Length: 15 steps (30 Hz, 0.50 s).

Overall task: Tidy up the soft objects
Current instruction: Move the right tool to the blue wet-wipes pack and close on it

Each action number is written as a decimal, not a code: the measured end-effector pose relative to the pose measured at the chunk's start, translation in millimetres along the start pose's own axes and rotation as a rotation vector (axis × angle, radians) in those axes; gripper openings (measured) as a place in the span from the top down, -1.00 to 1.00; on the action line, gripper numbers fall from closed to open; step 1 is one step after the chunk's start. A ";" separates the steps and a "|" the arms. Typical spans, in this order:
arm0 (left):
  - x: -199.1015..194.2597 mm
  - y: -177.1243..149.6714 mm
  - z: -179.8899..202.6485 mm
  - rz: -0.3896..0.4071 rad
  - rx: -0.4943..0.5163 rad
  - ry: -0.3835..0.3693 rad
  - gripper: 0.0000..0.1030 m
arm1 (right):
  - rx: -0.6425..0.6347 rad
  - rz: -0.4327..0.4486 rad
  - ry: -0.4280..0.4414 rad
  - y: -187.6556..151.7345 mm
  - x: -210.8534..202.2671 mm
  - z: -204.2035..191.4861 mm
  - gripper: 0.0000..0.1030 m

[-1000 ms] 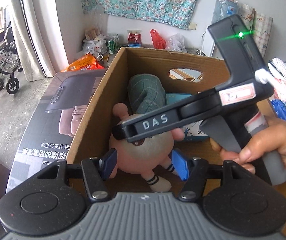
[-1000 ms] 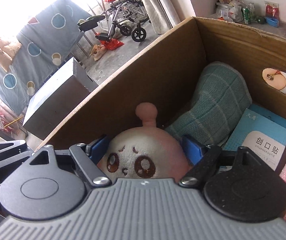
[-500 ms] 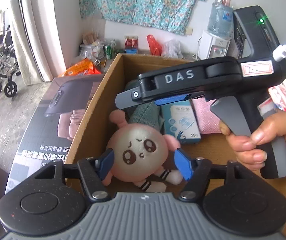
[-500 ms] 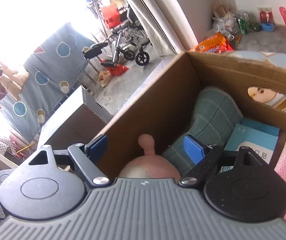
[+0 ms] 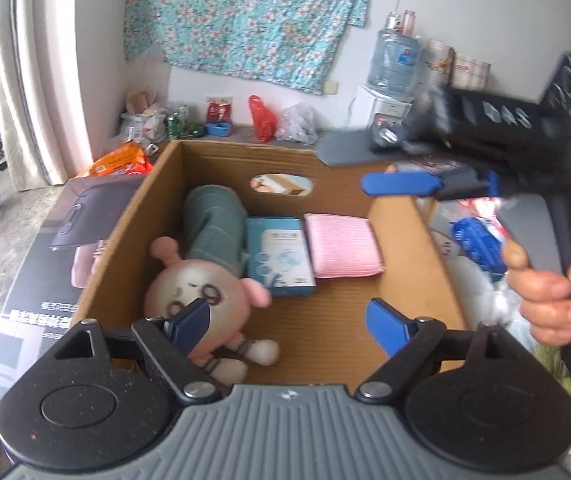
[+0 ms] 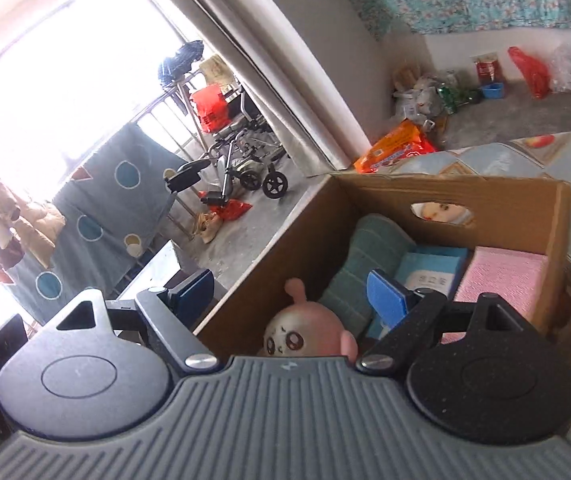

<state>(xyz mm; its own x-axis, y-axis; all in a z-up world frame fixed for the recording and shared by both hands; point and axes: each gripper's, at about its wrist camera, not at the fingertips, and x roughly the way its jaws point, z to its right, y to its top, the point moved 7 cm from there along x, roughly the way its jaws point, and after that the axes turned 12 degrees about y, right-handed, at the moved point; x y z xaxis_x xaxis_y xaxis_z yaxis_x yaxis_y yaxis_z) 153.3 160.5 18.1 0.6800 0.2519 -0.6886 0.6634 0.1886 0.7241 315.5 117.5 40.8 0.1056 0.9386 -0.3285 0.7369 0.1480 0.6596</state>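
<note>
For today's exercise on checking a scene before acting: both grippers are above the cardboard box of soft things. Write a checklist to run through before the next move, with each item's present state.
1. Round pink plush toy lies inside the cardboard box, released: ok.
2. Left gripper has just been opening, pads clear of the toy: ok.
3. Right gripper open, nothing between its jaws: ok.
4. Green checked cloth roll, blue packet and pink pad sit side by side along the far wall: ok.
5. Bare box floor left for another item: ok.
6. Next soft thing to fetch: cannot tell.
</note>
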 end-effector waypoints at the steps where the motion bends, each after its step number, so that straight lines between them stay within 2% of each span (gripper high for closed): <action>1: -2.7 -0.4 6.0 0.004 0.005 -0.008 -0.75 | 0.006 0.008 -0.002 -5.2 -13.4 1.1 -0.64; 7: -16.1 2.9 50.0 0.023 0.049 -0.055 -0.79 | 0.008 0.062 -0.068 -24.2 -100.7 14.4 -0.65; 12: -22.8 12.2 98.2 0.046 0.125 -0.104 -0.81 | -0.010 0.109 -0.200 -20.2 -176.4 39.0 -0.67; 15: -21.1 19.8 131.6 0.069 0.186 -0.130 -0.86 | 0.014 0.109 -0.289 -16.1 -210.1 66.5 -0.68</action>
<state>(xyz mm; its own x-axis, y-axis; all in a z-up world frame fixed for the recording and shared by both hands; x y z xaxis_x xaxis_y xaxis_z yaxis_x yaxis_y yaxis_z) 193.1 34.0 41.9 0.7519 0.1316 -0.6460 0.6523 -0.0062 0.7580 325.9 -102.8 54.2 0.3682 0.8209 -0.4364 0.7198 0.0454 0.6927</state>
